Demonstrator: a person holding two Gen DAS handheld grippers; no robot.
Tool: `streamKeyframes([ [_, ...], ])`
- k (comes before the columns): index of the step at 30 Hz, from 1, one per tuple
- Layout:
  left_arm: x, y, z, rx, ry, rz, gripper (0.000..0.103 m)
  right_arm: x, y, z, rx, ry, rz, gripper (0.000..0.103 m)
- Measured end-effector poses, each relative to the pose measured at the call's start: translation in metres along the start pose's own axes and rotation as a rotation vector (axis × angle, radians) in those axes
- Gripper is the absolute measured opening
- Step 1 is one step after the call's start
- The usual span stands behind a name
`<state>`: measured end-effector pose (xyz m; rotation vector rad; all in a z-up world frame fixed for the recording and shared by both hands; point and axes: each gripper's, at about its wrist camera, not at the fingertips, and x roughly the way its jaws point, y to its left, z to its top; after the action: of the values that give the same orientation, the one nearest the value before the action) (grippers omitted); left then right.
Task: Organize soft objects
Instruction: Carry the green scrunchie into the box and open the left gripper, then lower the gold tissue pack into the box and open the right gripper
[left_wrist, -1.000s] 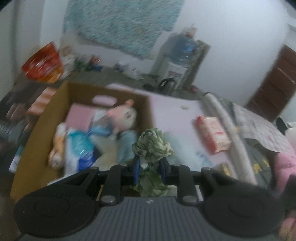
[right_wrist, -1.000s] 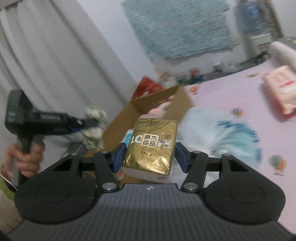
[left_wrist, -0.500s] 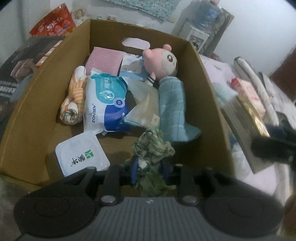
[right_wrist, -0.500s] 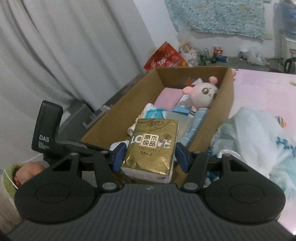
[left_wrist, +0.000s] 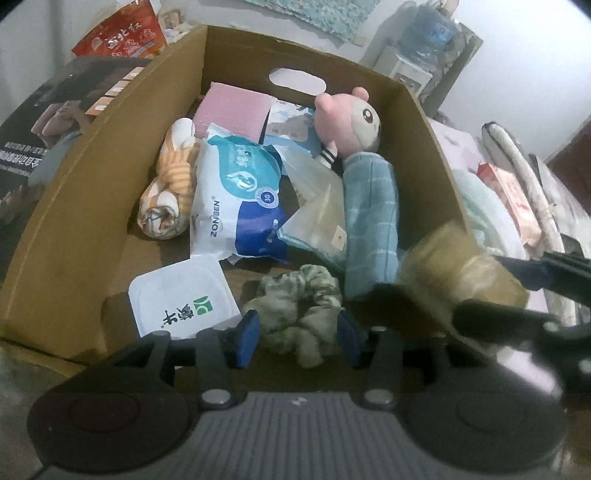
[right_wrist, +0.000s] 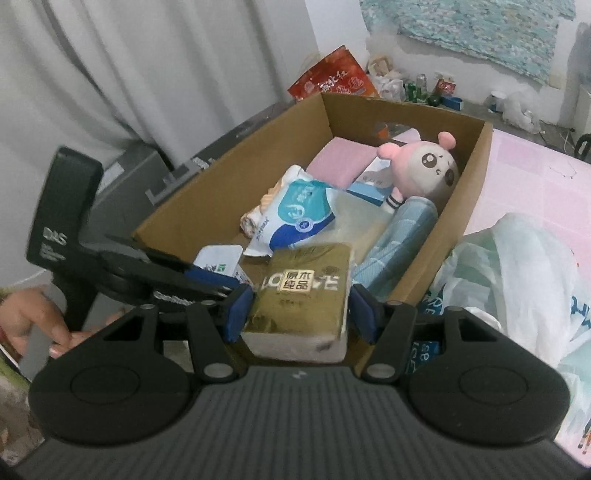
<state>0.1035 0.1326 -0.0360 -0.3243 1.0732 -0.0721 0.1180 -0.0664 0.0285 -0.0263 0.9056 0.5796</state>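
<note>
Left gripper (left_wrist: 299, 334) low inside the cardboard box (left_wrist: 66, 221), jaws just opened partway; green scrunchie (left_wrist: 299, 306) between them, loose, no pad pressing on it, apparently resting on the box floor beside the white lidded pack (left_wrist: 184, 295). Right gripper (right_wrist: 301, 314) clamped on the gold tissue pack (right_wrist: 303, 295), held over the near box corner, not yet lowered. For a clean release: open wider before lifting, so fabric does not snag on a pad; withdraw straight up, clear of the right gripper close alongside. Then lower the tissue pack into the bare floor patch near the blue towel (left_wrist: 373, 221), not onto the plush doll (left_wrist: 351, 122). Readable writing: "ZONSEN" on the blue-white wipes pack (left_wrist: 236, 206); Chinese characters in a framed label on the gold pack, upside down here; green logo plus characters on the white lid; "DAS" on the left gripper body in the right wrist view; red snack bag (right_wrist: 332, 79) with white characters, too small to read.
</note>
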Motion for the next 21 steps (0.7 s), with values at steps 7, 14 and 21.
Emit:
streamKeyframes([
  [7, -0.020, 0.007, -0.003, -0.053, -0.078, -0.052, 0.063, 0.004, -0.003, 0.004, -0.047, 0.005, -0.021, 0.057],
  [14, -0.028, 0.010, -0.008, -0.077, -0.121, -0.080, 0.069, -0.008, -0.007, 0.004, -0.028, -0.028, -0.022, 0.056],
  [21, -0.032, -0.003, -0.015, -0.021, -0.157, -0.086, 0.071, -0.043, -0.019, -0.013, 0.054, -0.127, 0.000, 0.055],
])
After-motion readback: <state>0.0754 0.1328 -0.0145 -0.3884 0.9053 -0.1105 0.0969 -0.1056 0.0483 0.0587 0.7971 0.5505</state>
